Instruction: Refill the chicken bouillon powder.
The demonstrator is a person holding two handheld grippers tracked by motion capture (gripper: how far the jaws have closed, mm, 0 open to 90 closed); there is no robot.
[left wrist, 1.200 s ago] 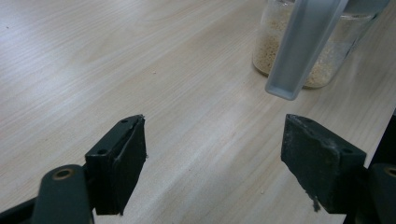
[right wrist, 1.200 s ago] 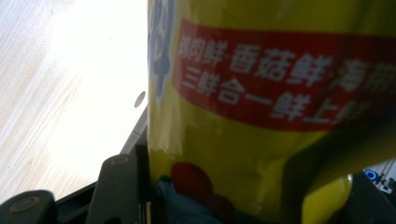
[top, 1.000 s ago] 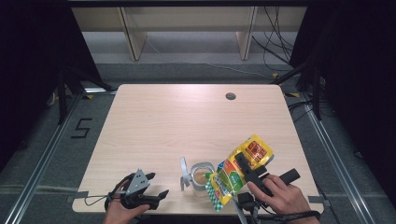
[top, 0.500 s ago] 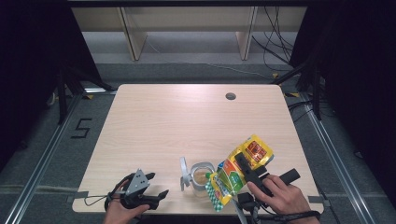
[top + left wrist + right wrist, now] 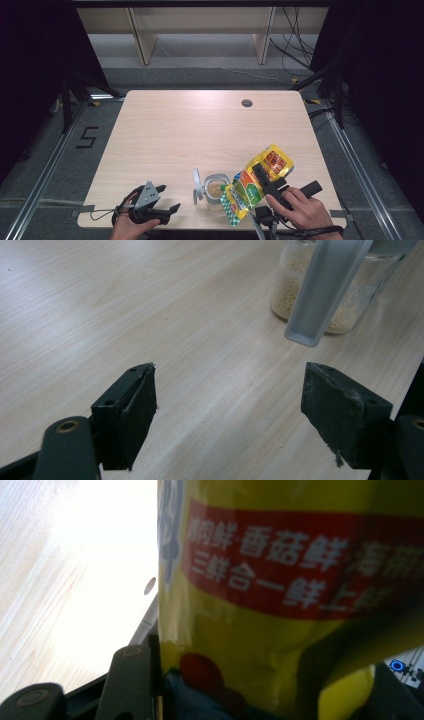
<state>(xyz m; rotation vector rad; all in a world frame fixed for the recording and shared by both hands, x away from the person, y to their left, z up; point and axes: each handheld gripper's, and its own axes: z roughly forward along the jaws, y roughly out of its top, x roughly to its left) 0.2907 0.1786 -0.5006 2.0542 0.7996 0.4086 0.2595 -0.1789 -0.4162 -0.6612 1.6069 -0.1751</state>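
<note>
Right gripper clamped on yellow bag, unmoved over jar; left gripper apart, unchanged.

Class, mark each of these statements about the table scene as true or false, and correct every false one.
1. The right gripper is clamped on a yellow packet. True.
2. The left gripper holds the glass jar. False: its jaws stand open with nothing between them.
3. The glass jar contains pale granules. True.
4. The jar's lid is shut over its mouth. False: it is flipped open at the jar's left side.
5. The packet's mouth is tipped towards the jar. True.
</note>
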